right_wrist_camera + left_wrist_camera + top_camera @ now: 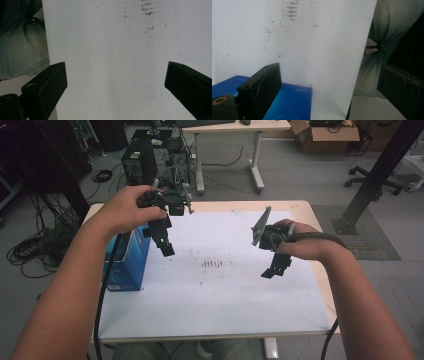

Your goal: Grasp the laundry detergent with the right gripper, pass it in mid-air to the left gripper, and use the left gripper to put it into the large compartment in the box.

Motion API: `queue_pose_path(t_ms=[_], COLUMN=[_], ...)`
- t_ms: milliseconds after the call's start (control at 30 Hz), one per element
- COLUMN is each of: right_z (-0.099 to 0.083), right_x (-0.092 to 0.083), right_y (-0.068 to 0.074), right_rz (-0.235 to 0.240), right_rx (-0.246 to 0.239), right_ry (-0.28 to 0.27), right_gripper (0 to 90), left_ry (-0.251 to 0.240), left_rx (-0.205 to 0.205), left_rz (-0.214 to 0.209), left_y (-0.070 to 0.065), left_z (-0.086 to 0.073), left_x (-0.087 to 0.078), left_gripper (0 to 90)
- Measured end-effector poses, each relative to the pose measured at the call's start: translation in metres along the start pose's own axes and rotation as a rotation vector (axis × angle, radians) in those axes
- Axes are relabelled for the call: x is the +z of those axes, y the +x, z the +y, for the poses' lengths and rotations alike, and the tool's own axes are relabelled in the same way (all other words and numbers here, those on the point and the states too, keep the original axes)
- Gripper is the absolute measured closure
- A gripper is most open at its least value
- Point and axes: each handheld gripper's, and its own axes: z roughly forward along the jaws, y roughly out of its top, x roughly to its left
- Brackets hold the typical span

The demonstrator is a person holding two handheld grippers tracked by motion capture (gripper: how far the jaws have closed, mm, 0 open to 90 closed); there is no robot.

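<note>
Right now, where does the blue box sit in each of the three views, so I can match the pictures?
High view: the blue box stands at the table's left edge, under the left gripper.
Left gripper view: bottom left, partly behind the near black jaw, against the white sheet.
Right gripper view: I cannot make it out there.
Shared landmark: the cluster of brown smudges on the white sheet, seen near the top of both gripper views.

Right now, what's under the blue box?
The blue box stands on the white sheet at the table's left edge, below the open left gripper. Whatever lies beneath the box is covered.
</note>
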Motion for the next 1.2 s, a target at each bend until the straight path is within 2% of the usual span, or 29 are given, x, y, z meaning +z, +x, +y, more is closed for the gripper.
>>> queue_pose_path(t_ms=[100,367,433,567,800,1200], right_z=[0.0,0.0,0.0,0.0,0.002,0.003], right_x=[0.0,-0.002,0.0,0.004,0.007,0.003], right_y=[-0.001,-0.004,-0.004,-0.006,-0.007,-0.006], right_rz=[0.0,-0.007,-0.005,-0.002,0.0,-0.002], right_rx=[-0.002,0.005,0.007,0.007,0.009,0.011], right_ry=[0.0,0.009,0.013,0.028,0.023,0.019], right_gripper=[4.3,4.2,4.2,4.2,4.2,4.3], left_ry=[0.021,0.056,0.063,0.062,0.059,0.051], left_rx=[0.017,0.025,0.027,0.018,0.014,0.008], left_rz=[-0.002,0.009,-0.007,-0.019,-0.018,-0.031], left_y=[-0.001,0.001,0.001,0.002,0.003,0.004], left_z=[0.003,0.008,0.008,0.007,0.006,0.008], left_x=[0.002,0.01,0.014,0.018,0.018,0.02], left_gripper=[6.1,6.0,5.9,6.0,6.0,5.8])
